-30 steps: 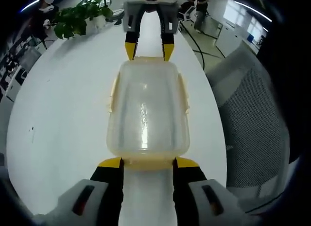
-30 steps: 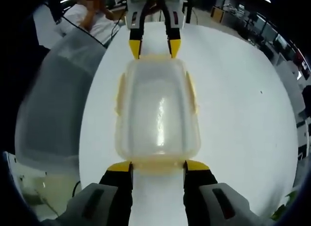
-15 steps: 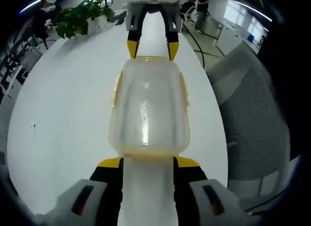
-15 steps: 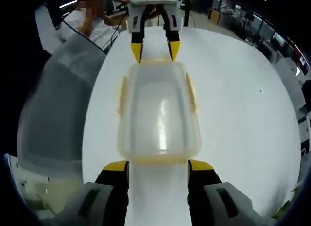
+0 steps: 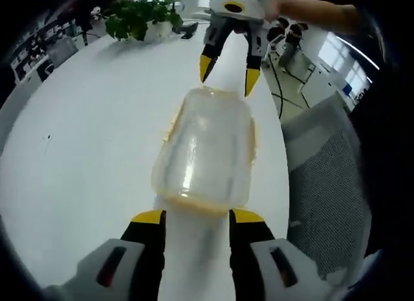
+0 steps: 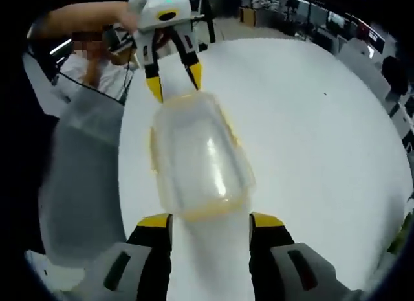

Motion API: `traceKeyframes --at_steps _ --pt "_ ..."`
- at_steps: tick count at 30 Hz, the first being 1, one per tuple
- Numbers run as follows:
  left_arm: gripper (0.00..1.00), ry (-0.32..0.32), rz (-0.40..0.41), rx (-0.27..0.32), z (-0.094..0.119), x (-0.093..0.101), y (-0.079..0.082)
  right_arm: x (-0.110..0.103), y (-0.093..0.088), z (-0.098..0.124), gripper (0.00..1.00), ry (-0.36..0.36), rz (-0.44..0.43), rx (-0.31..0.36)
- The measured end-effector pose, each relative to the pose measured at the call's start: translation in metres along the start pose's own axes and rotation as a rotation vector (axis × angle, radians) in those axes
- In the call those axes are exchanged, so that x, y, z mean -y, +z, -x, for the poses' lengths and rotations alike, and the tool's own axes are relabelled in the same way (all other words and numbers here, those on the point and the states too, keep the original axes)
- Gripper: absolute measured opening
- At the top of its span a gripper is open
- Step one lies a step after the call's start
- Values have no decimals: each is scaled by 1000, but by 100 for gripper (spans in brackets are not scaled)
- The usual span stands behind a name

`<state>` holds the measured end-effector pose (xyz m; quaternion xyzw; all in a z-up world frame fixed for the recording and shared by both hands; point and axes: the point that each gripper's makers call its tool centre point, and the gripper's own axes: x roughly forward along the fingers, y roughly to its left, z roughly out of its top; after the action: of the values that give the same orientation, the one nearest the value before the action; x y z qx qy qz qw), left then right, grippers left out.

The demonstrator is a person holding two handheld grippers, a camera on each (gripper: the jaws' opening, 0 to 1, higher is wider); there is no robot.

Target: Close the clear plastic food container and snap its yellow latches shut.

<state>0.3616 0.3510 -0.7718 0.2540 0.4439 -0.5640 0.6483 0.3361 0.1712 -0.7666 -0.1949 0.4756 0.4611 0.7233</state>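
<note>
Lid sits on the clear food container point(image 5: 206, 151), which lies on the white table point(image 5: 84, 133) between the two grippers. Left gripper point(image 5: 194, 217) and right gripper point(image 6: 210, 220) stand spread at opposite ends, gripping nothing. Whether the yellow latches point(image 6: 228, 127) are snapped is unclear; those probably remain.
</note>
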Motion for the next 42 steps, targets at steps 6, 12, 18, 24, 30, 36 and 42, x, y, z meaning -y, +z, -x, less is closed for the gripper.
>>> traceKeyframes --at_steps 6,12,18,24,30,36,42 --pt "34 38 295 96 6 -4 10 2 13 1 46 -21 -196 105" --pt "34 25 500 194 9 1 18 2 22 1 43 -43 -354 189" --pt "34 53 569 195 1 1 8 2 18 0 43 -64 -444 240" --pt "30 63 640 206 -2 3 6 -4 14 -1 43 -44 -529 281" --pt "31 81 649 220 -4 1 9 -4 8 -4 41 -54 -565 293" --pt "30 98 646 215 -11 3 9 -9 8 -12 40 -33 -567 292" --pt "32 115 643 227 -14 3 10 -14 3 -19 31 -32 -575 274"
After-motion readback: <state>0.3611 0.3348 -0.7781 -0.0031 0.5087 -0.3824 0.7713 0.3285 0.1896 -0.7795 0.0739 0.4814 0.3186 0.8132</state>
